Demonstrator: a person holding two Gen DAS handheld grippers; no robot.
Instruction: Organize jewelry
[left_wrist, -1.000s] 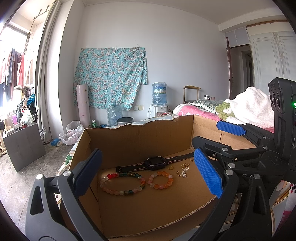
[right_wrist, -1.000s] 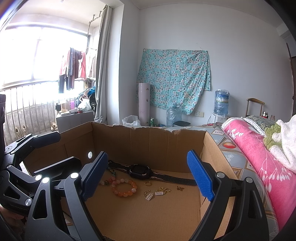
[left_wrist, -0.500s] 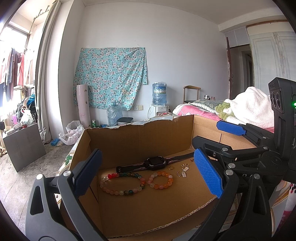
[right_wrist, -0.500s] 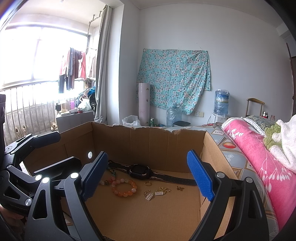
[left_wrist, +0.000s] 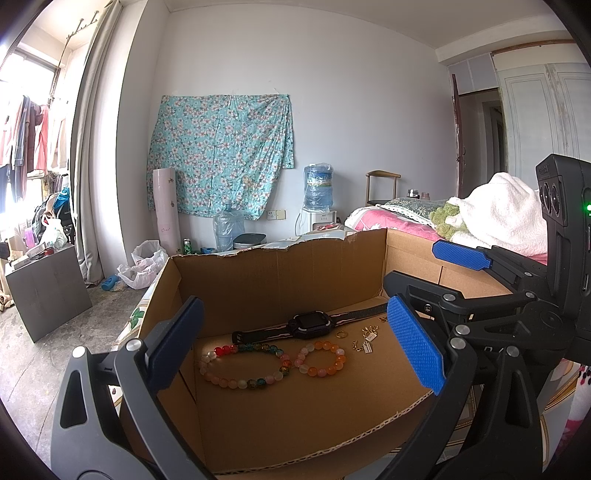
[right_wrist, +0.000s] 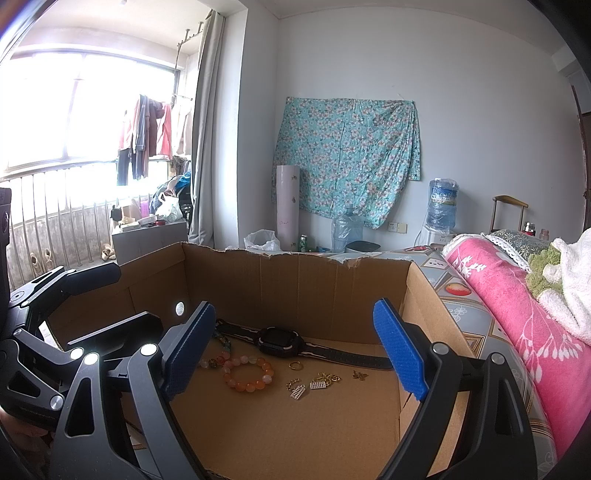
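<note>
Jewelry (left_wrist: 273, 363) lies on the cardboard box (left_wrist: 280, 273) floor; both grippers' jaws spread wide, pinching nothing.

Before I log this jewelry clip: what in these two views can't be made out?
- Multicolored bracelet: right wrist view, mostly hidden behind that gripper's left finger.
- Gold charms: left wrist view, too small to identify.
- Watch strap: left wrist view, its far end is hidden behind the blue pad.
- Box: near wall is cut off by the bottom edge.

Cardboard box (left_wrist: 280, 280) floor: watch (left_wrist: 309, 325), two bead bracelets (left_wrist: 243, 364), ring (left_wrist: 341, 335), apparently charms (right_wrist: 310, 384).
</note>
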